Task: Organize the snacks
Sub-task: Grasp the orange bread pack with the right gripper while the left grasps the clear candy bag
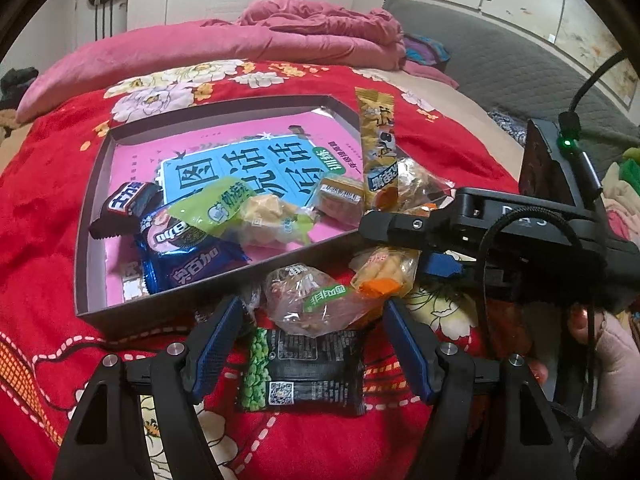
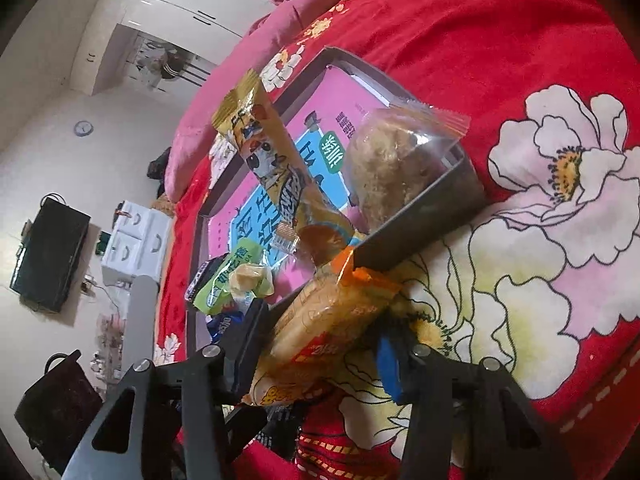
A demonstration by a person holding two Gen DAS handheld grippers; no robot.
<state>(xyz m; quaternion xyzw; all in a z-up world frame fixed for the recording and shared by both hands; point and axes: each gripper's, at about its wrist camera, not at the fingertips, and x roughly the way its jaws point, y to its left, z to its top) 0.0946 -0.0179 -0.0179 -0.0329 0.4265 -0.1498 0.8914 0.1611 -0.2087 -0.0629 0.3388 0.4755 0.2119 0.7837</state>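
Note:
A shallow dark box (image 1: 224, 276) with a pink book in its bottom lies on the red bedspread and holds several snack packs. My left gripper (image 1: 314, 316) is open, its fingers either side of a clear nut pack (image 1: 316, 300) and a black green-pea pack (image 1: 304, 372) lying in front of the box. My right gripper (image 2: 320, 340) is around an orange-ended cracker pack (image 2: 324, 324) by the box corner (image 2: 424, 236); it also shows in the left wrist view (image 1: 384, 272). A long yellow stick pack (image 2: 276, 168) leans on the box edge.
A pink duvet (image 1: 240, 44) lies behind the box. The red floral bedspread (image 2: 520, 80) spreads all round. A grey headboard (image 1: 500, 56) is to the right. A clear pack of floss cake (image 2: 392, 160) sits in the box corner.

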